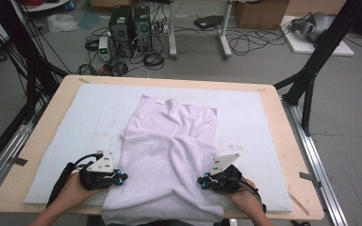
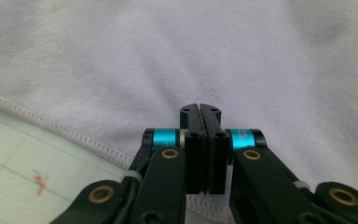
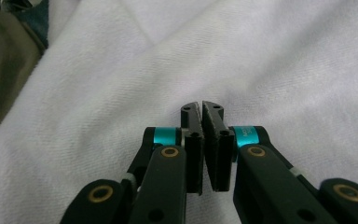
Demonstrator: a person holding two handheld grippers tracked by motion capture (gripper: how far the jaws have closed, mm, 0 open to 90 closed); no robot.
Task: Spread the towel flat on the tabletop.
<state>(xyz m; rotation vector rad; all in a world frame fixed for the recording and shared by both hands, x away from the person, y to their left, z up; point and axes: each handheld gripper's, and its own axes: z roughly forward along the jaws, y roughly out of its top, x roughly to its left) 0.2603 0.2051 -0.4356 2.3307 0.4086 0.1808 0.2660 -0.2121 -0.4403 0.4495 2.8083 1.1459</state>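
Observation:
A white towel-like cloth (image 1: 169, 146) lies rumpled on a pale foam mat (image 1: 89, 122), and its near end hangs over the table's front edge. My left gripper (image 1: 124, 178) rests at the cloth's left hem, pointing right. In the left gripper view, the left gripper (image 2: 200, 108) has its jaws pressed together over the cloth (image 2: 214, 56) just past the stitched hem, with no fabric seen between them. My right gripper (image 1: 200, 181) sits on the cloth's right side, pointing left. In the right gripper view, the right gripper (image 3: 201, 106) is shut above the cloth (image 3: 214, 60), and nothing shows between its jaws.
The mat covers most of a wooden table (image 1: 37, 155). Bare mat (image 2: 18, 154) lies left of the hem. Olive fabric (image 3: 4, 51) shows beyond the cloth's edge. On the floor behind stand computer towers (image 1: 129, 26), cables and a cardboard box (image 1: 259, 12). Black frame legs (image 1: 311, 70) flank the table.

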